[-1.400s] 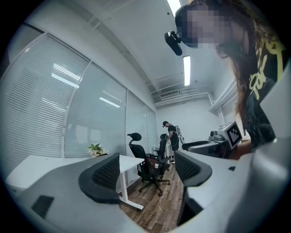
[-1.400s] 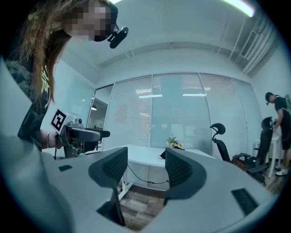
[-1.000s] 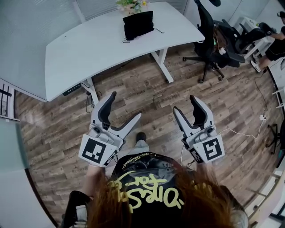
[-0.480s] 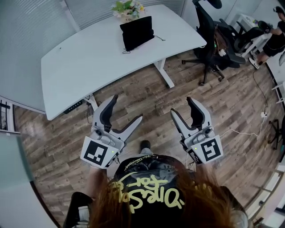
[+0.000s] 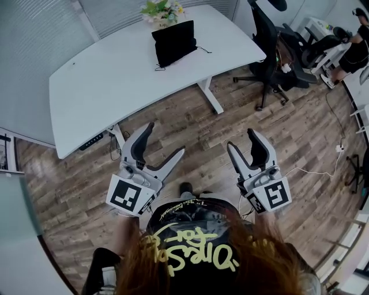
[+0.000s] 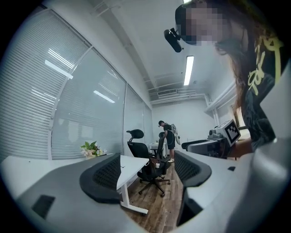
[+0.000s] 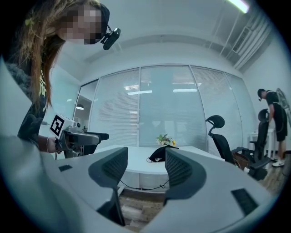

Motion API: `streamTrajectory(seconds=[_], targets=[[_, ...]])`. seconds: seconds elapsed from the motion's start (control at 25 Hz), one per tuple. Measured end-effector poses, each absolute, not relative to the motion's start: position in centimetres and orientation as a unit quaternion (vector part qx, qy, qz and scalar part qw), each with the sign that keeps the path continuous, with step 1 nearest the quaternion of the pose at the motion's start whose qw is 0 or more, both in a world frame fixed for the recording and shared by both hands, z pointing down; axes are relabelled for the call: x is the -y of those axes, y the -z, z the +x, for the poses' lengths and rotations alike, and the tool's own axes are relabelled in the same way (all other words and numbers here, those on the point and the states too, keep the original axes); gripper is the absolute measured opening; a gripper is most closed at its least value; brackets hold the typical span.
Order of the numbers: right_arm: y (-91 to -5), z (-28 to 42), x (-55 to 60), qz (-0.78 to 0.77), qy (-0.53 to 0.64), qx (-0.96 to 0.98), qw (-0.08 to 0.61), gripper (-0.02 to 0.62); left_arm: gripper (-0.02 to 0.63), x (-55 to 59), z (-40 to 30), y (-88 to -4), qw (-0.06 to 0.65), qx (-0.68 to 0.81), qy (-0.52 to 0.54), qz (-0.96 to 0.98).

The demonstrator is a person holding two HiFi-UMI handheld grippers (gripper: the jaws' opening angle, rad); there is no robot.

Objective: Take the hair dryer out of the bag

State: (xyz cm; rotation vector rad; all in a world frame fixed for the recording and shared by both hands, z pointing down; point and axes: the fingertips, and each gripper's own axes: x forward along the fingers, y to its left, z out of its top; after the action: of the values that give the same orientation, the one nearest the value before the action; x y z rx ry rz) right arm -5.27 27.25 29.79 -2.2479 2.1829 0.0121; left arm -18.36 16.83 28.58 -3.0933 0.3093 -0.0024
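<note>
While you hold them over the wood floor (image 5: 300, 132) in the lower half of the head view, your left gripper (image 5: 164, 139) and right gripper (image 5: 242, 139) both gape wide, nothing between their jaws. The black bag (image 5: 174, 41) sits on the white desk (image 5: 115, 75) at upper centre, just beside the flowers (image 5: 161, 8), well apart from both grippers.

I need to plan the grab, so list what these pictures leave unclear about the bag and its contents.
Hair dryer: in no view; the black bag on the white table is opaque.
Bag's opening: too small in the head view; the right gripper view shows only a low dark shape.
String beside the bag: too thin to trace.
Flowers: cut by the head view's top edge.
</note>
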Motion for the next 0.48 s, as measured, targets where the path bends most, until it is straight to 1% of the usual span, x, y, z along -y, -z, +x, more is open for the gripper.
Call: streamTrajectory(seconds=[0.12, 0.24, 0.4, 0.48], targets=[[-29.2, -5.4, -27.0, -0.709, -0.012, -0.705, 0.001, 0.241, 0.362, -17.5, -18.2, -27.7, 0.026, -0.100, -0.007, -0.995], [-28.6, -6.0, -26.2, -0.698, -0.022, -0.716, 0.012, 0.241, 0.353, -17.3, -18.3, -28.0, 0.023, -0.100, -0.003, -0.995], [-29.5, -6.0, -26.2, -0.696, -0.015, -0.718, -0.010, 0.241, 0.347, -17.4, -18.9, -28.3, 0.021, -0.106, 0.002, -0.994], [-29.5, -6.1, -26.0, -0.695, -0.012, -0.719, -0.009, 0.241, 0.344, -17.1, -19.3, -28.3, 0.024, -0.111, 0.004, -0.994]])
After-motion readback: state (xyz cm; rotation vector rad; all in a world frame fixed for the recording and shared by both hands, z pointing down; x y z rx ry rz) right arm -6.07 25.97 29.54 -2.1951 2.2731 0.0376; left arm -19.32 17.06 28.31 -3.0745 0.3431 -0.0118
